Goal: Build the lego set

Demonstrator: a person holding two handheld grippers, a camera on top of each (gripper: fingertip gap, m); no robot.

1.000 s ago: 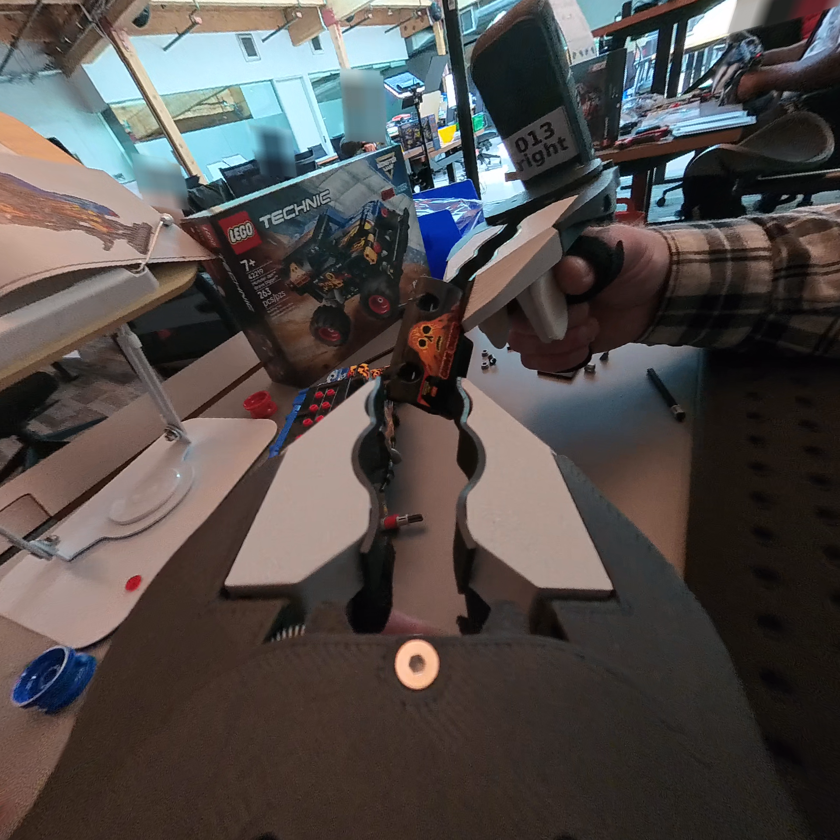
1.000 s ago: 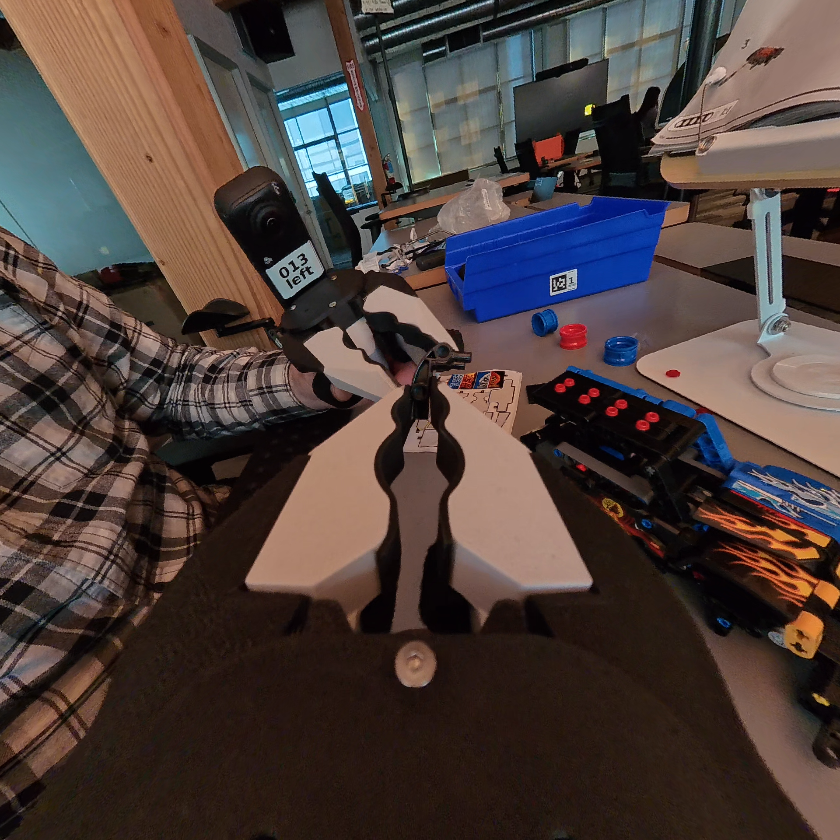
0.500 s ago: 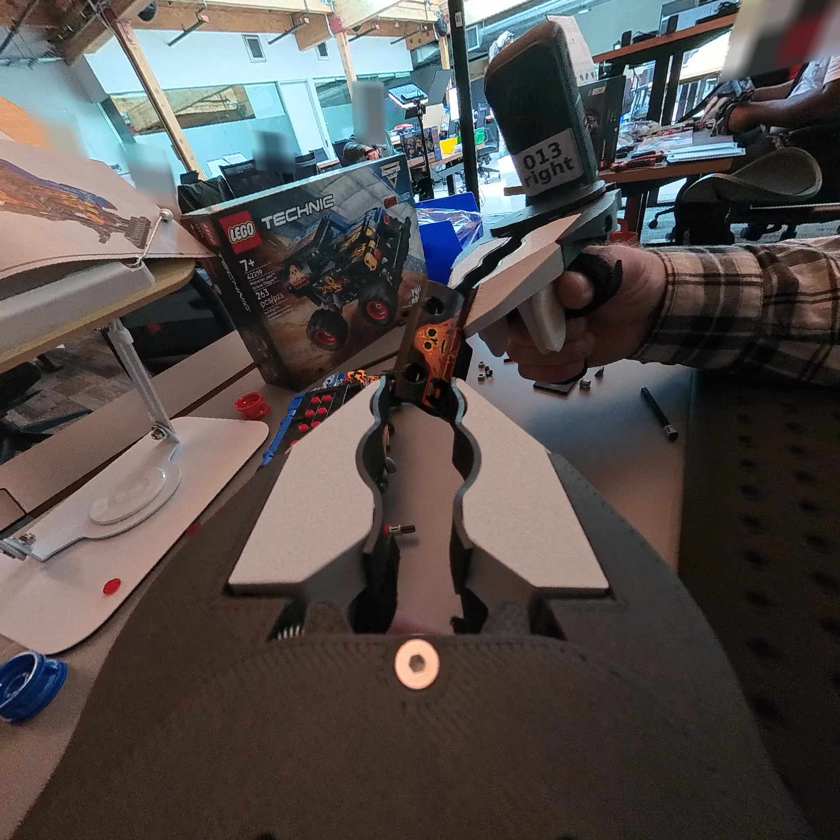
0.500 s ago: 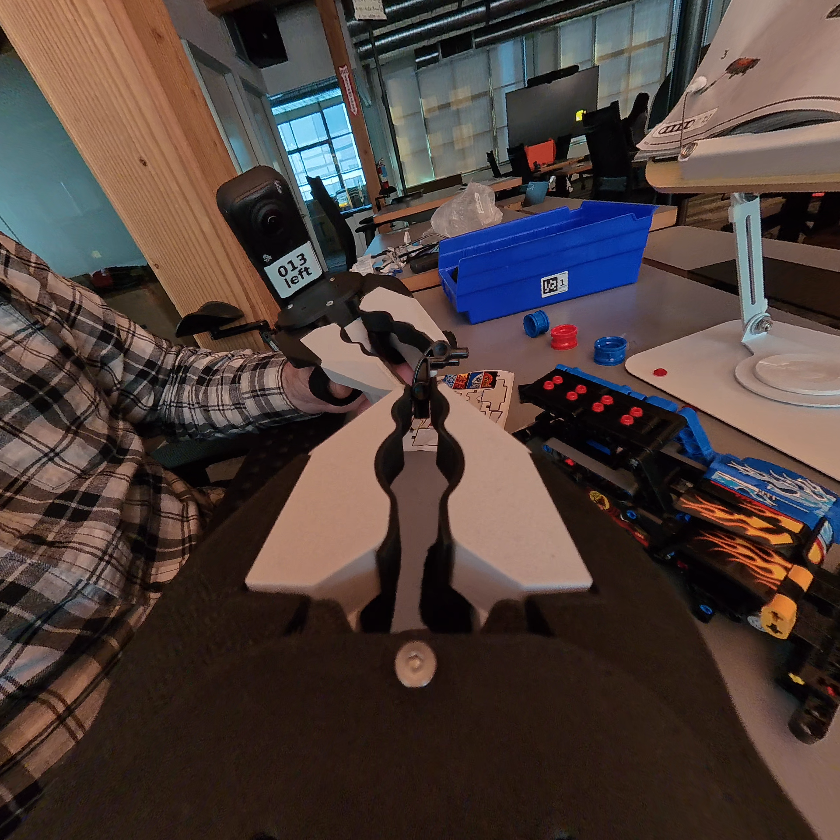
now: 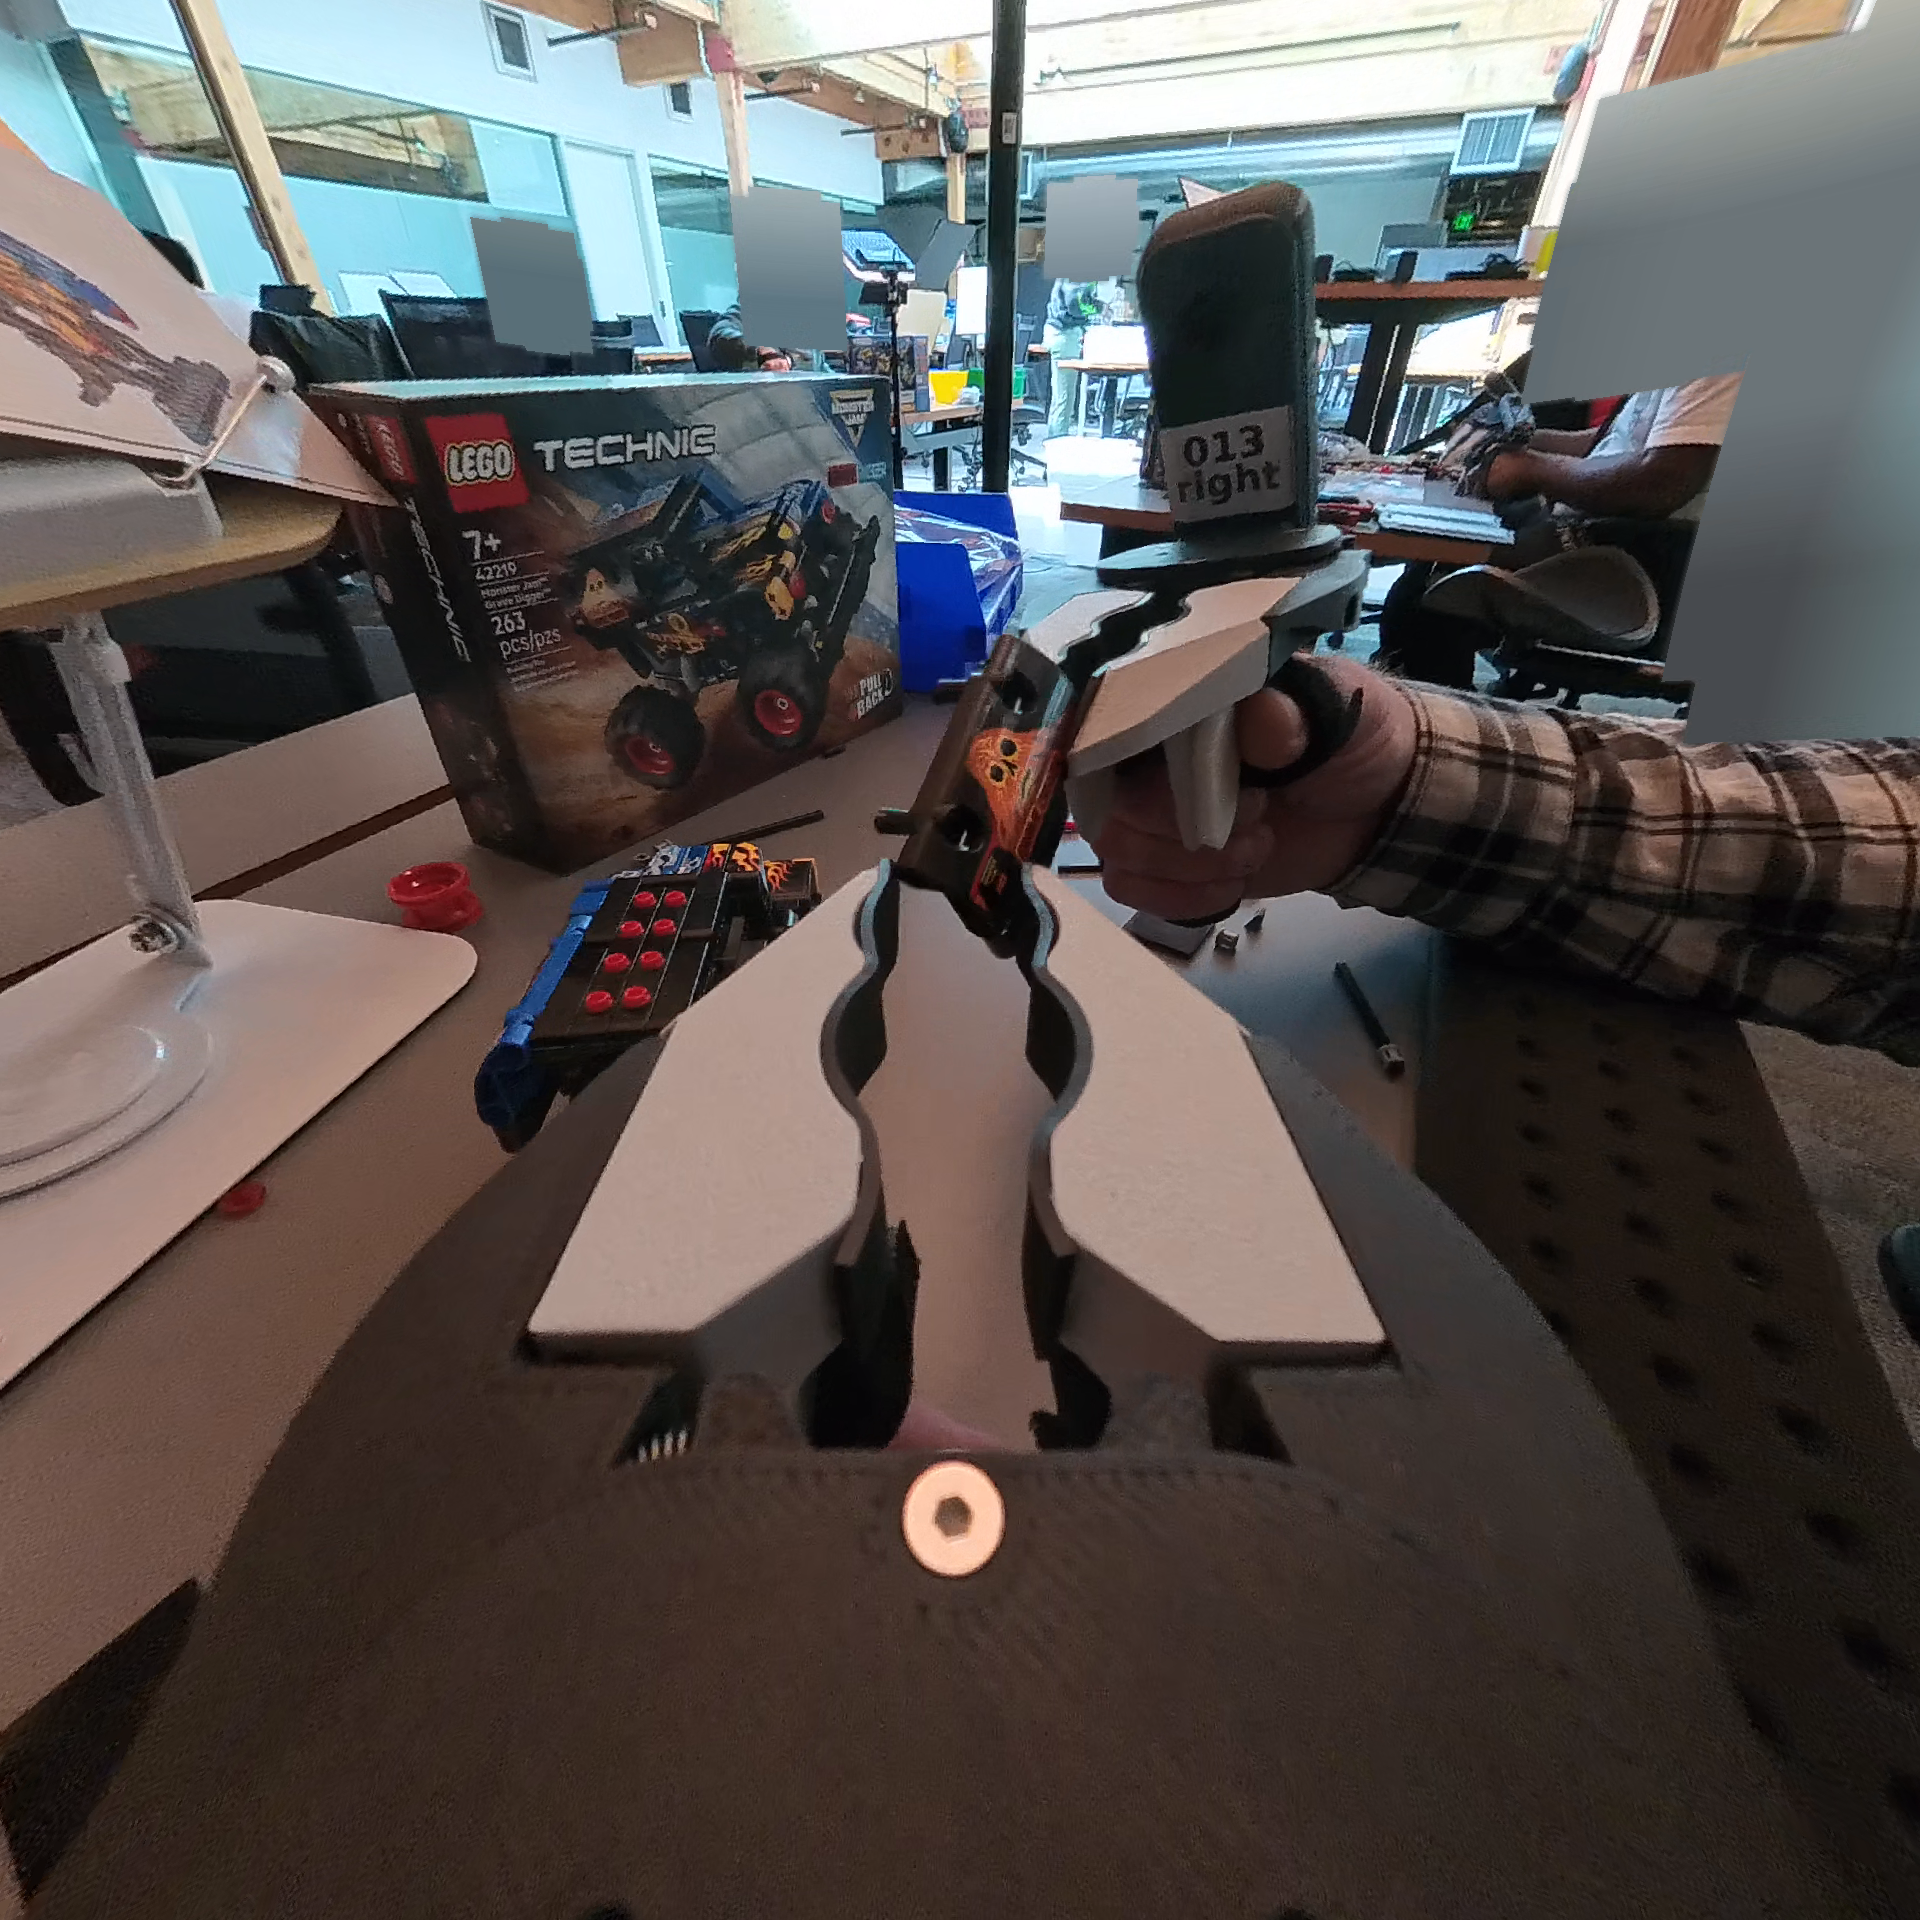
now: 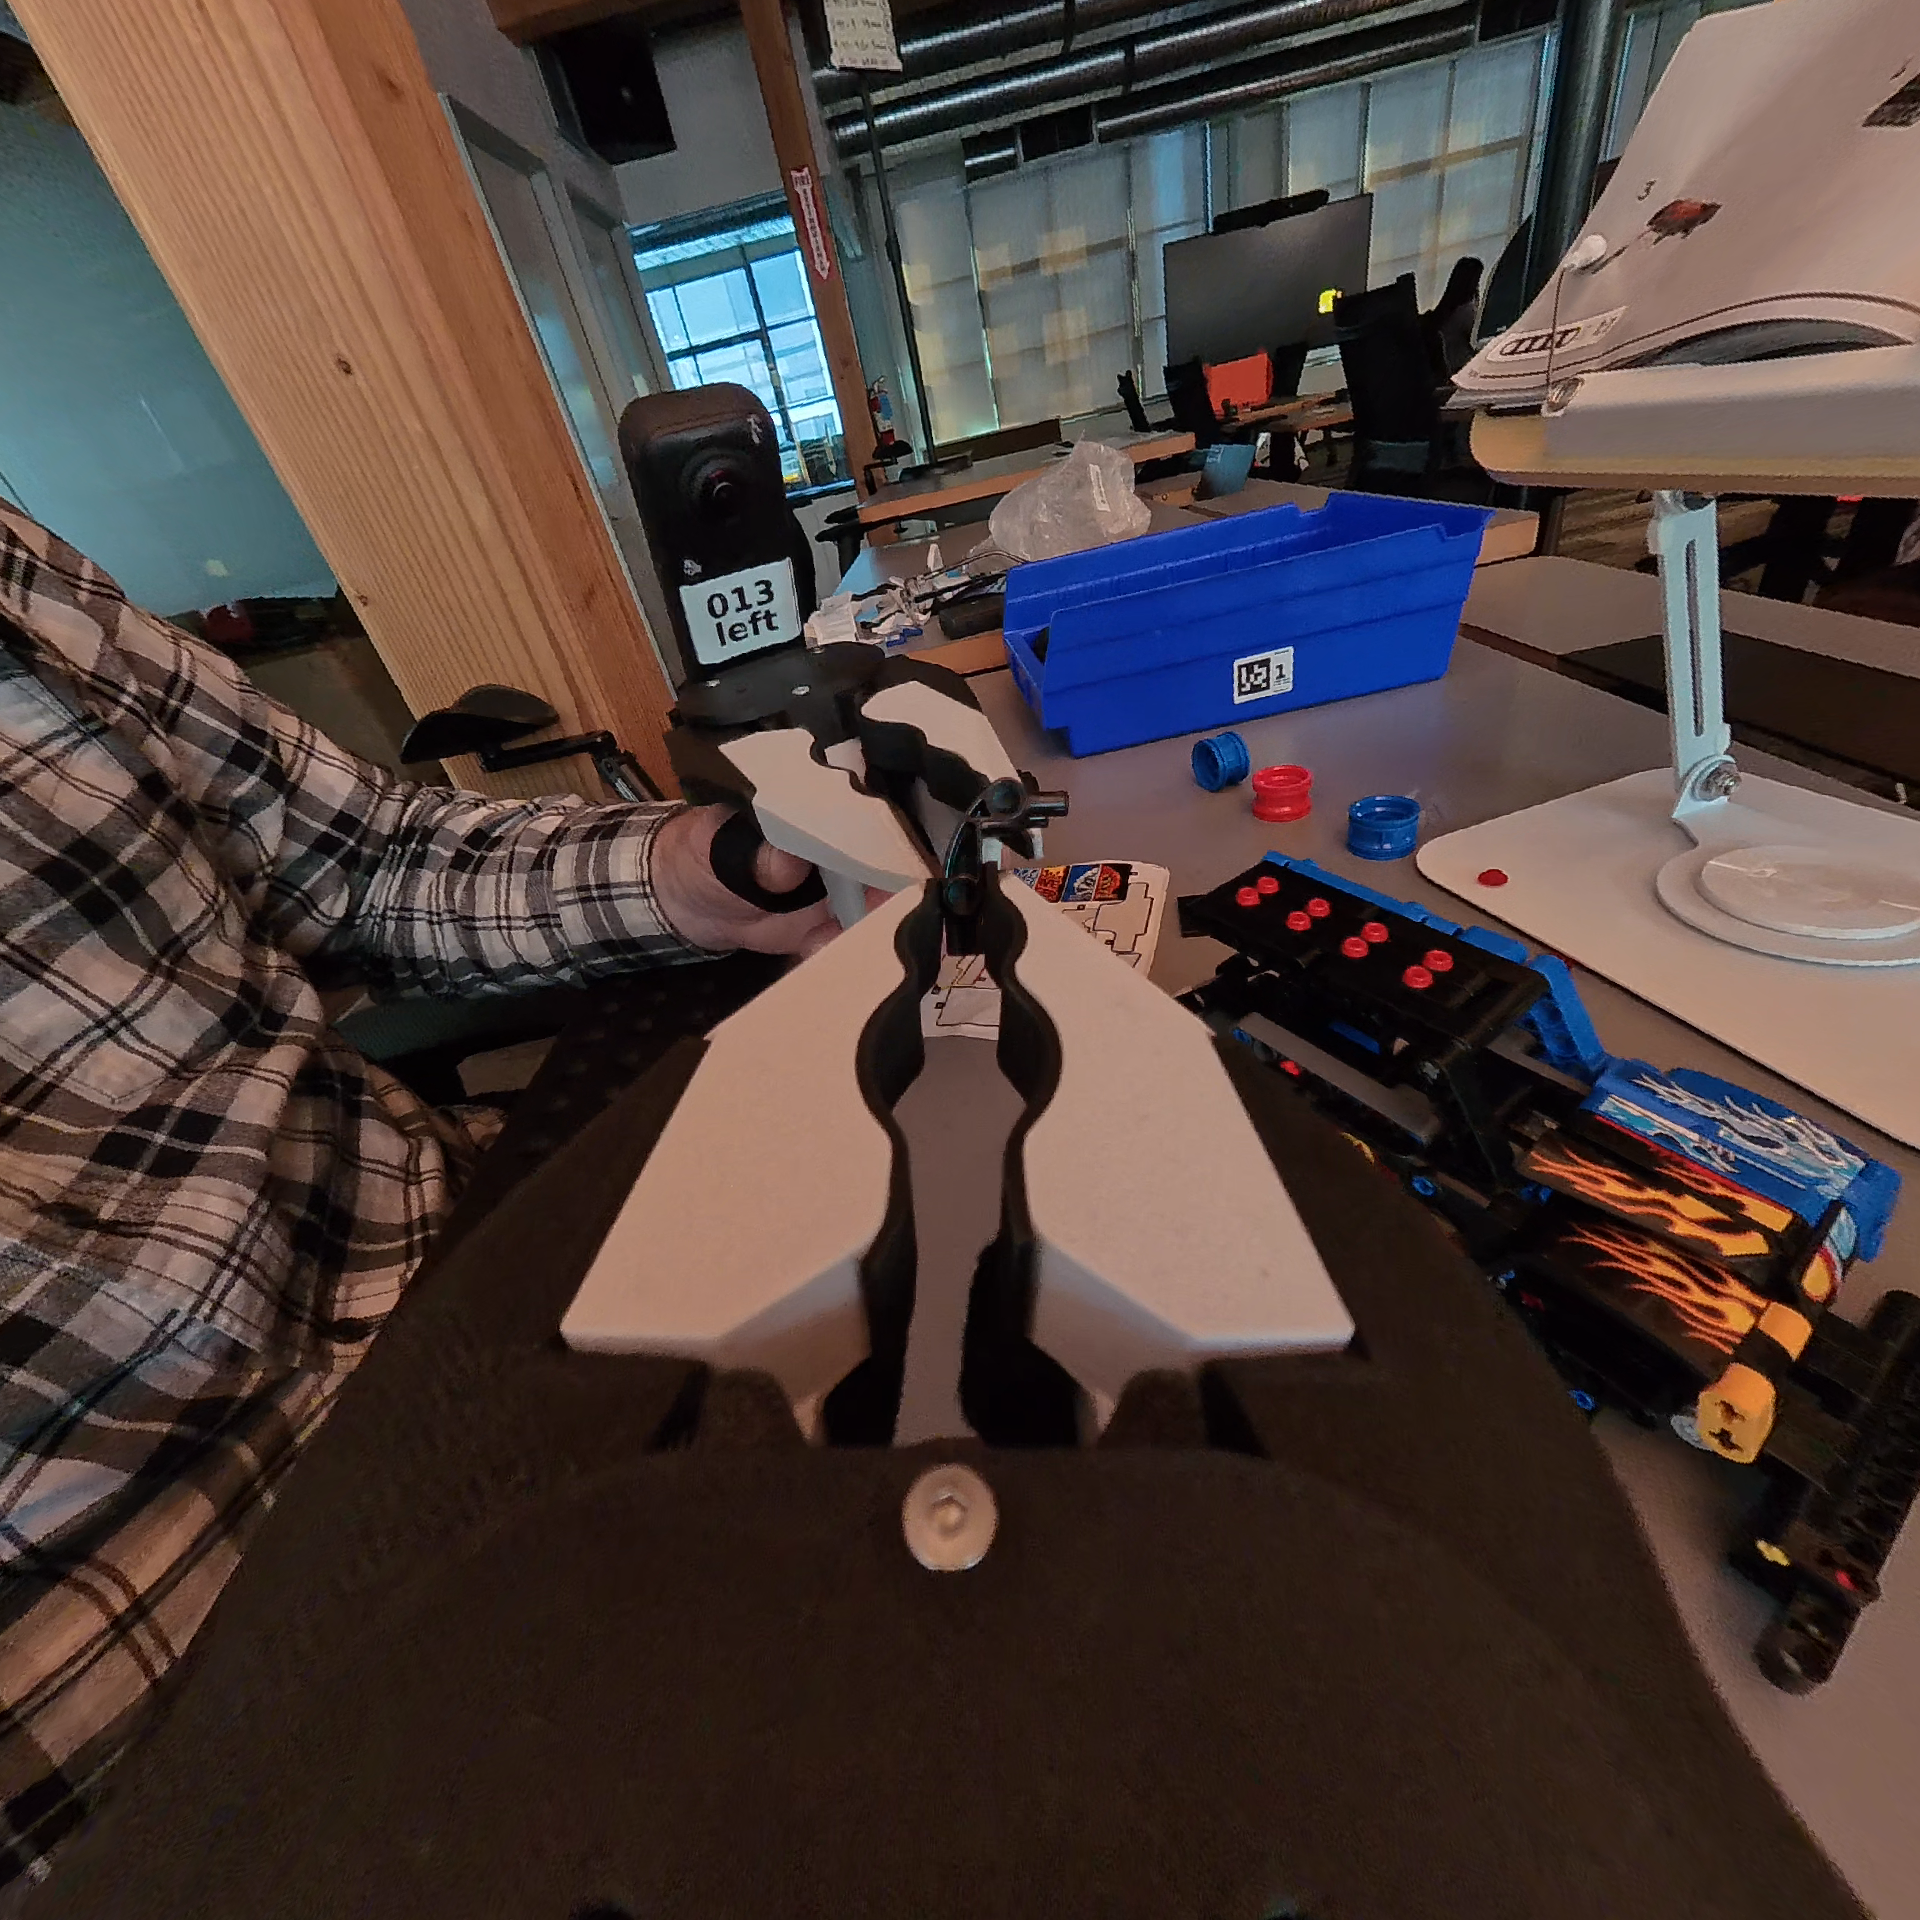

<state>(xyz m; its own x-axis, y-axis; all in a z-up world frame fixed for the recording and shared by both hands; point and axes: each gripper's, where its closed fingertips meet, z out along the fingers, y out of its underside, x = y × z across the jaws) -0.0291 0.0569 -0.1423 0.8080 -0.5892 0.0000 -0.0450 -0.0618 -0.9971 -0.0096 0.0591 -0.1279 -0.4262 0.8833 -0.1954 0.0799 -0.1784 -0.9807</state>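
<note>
Both grippers are meeting above the truck chassis (image 5: 665, 956): the right gripper (image 5: 1049, 675) is clamping one flame-printed black panel (image 5: 987, 800), the left gripper (image 5: 951, 899) standing parted at its lower end. Beyond the truck chassis, two blue rims (image 6: 1218, 761) and one red rim (image 6: 1281, 793) are lying.

My left hand-held gripper (image 5: 951, 894) points forward and a little upward, its two white fingers (image 5: 748, 1101) parted with a clear gap between the tips, which bracket the lower end of the black panel piece (image 5: 982, 800) without visibly clamping it. My right hand-held gripper (image 6: 961, 894) comes in from the opposite side, its fingers drawn nearly together and pinching that piece at the tips. In the left wrist view my right hand (image 5: 1247, 800) wraps the grip with a finger through the black trigger loop, plaid sleeve (image 5: 1662, 862) stretching off to the side. In the right wrist view my left hand (image 6: 748, 883) grips its handle the same way, forearm level.
</note>
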